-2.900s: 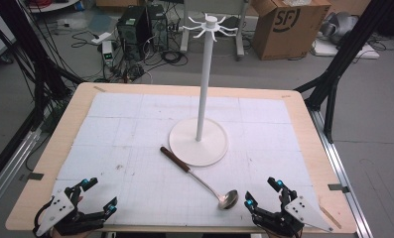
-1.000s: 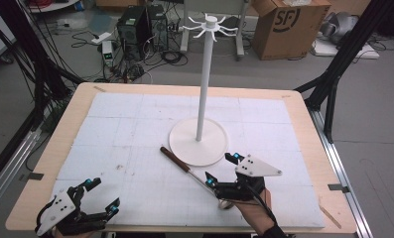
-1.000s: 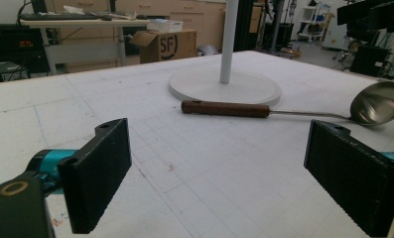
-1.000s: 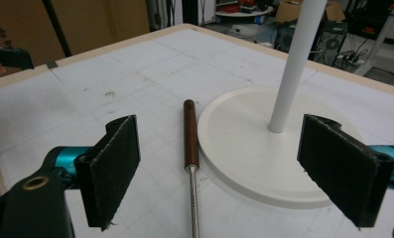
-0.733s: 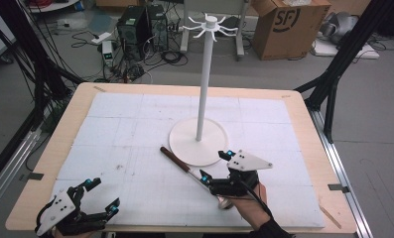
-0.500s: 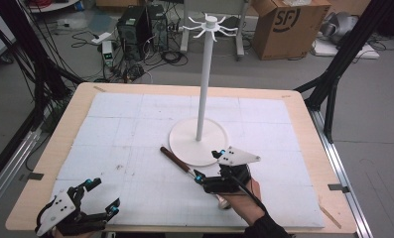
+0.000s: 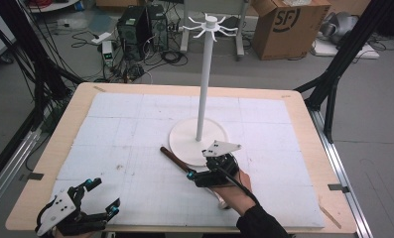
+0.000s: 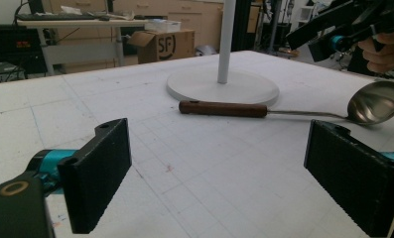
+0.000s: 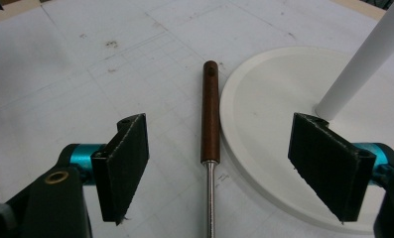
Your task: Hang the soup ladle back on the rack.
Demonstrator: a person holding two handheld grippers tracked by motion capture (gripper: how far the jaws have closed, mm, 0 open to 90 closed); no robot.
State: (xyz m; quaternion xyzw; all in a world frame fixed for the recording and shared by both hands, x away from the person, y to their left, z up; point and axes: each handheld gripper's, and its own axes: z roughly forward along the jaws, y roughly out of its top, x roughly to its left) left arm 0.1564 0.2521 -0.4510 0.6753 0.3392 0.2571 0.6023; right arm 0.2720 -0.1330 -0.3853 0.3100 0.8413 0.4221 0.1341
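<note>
The ladle (image 9: 210,124) lay flat on the white mat (image 7: 135,129), its brown wooden handle (image 8: 223,108) running just beside the rim of the rack's round base (image 9: 279,114), its steel bowl (image 8: 375,101) resting toward our near edge. We could not tell whether the handle touched the base or merely lay against its edge.

Our right gripper (image 7: 204,168) hung over the handle with its jaws wide apart, one on the open mat side, the other over the base plate. That, we judged, was the danger: if we lowered as we stood, the far jaw would land on the base before reaching the table, and the close would be crooked. The round handle might then roll out or skid along the mat. A grip taken near the handle's end would also leave the heavy bowl to swing the ladle down. The white pole (image 9: 368,54) stood close enough to catch a jaw on the lift.

Our left gripper (image 7: 80,210) rested at the near left corner, jaws likewise apart and empty.

Some three seconds before, the right gripper had sat at the near right corner; since then we had carried it forward over the ladle, while the left had barely stirred and the ladle had not moved.
</note>
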